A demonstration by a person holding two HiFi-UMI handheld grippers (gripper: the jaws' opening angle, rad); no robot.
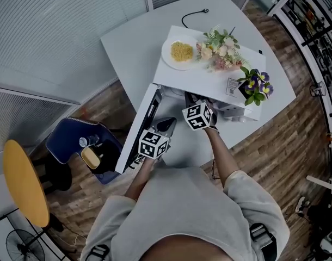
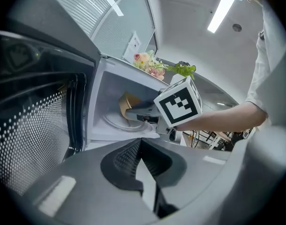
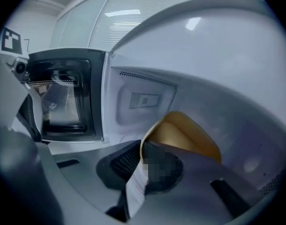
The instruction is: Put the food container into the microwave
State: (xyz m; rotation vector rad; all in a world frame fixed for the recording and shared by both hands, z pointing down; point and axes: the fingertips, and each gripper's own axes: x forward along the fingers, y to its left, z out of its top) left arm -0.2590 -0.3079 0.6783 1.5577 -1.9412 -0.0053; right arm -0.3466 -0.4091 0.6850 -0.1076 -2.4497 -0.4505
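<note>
Right gripper [image 3: 142, 149] clamping the food container [image 3: 185, 135] inside the open microwave [image 1: 209, 81]

Low in the head view, the left gripper [image 1: 166, 125] is hanging with its jaws together on nothing, just beside the door [image 1: 140, 128], which is swinging out toward the lower left. Beyond it, the right gripper's jaws are pinching the tan container's rim, and the container is tilting inside the cavity over the turntable [image 2: 116, 124]. Farther up, a plate [image 1: 167, 52], a bouquet [image 1: 220, 49] and potted purple flowers [image 1: 256, 86] are sitting on the microwave's top, which is hiding the container from overhead.
</note>
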